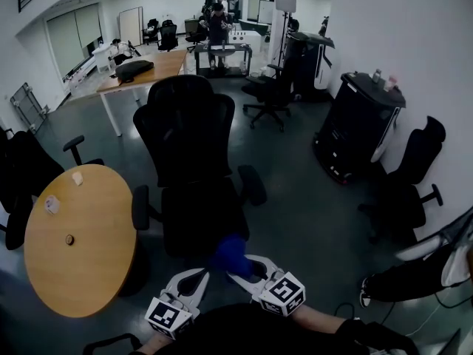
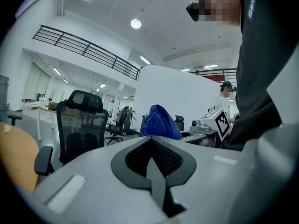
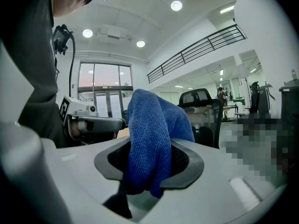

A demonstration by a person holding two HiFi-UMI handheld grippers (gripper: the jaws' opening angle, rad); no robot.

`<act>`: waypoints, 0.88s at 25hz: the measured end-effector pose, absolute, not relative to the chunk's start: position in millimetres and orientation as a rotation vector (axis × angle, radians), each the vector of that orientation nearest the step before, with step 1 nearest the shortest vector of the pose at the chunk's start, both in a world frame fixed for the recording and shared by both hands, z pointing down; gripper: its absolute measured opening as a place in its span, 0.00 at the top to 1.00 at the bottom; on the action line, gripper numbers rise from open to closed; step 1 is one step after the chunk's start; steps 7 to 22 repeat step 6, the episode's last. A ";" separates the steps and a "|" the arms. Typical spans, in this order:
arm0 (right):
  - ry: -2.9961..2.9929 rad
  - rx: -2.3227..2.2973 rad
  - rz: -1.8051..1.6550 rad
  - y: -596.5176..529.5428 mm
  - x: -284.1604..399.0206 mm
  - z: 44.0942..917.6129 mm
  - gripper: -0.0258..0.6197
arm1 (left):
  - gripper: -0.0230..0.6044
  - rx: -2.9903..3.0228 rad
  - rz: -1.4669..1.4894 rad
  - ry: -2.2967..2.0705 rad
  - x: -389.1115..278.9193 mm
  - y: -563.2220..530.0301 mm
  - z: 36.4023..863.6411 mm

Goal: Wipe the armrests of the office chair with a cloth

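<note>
Cloth gripped, armrests not yet touched.
The right gripper (image 1: 244, 272) is clamped on the blue cloth (image 3: 152, 139), held by the front edge of the chair (image 1: 194, 135) seat and clear of both armrests (image 1: 140, 207). I judge that wiping hasn't begun and both armrests are left to do. The left gripper (image 2: 152, 162) has its jaws pressed together on nothing. Only the head view shows the armrests and the cloth's place; only the gripper views show the pinch and the empty shut jaws.
</note>
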State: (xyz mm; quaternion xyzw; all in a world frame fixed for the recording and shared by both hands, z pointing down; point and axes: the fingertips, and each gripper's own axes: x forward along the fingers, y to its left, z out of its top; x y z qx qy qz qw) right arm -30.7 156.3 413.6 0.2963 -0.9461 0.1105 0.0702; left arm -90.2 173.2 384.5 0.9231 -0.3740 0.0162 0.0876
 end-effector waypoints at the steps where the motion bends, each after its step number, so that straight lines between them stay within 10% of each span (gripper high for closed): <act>1: -2.847 0.890 0.332 156.5 -31.0 413.4 0.68 | 0.93 2.749 0.048 -1.111 -90.2 173.6 384.3; 22: -2.847 0.889 0.337 157.3 -30.7 414.6 0.68 | 0.93 2.745 0.042 -1.107 -88.8 175.1 379.2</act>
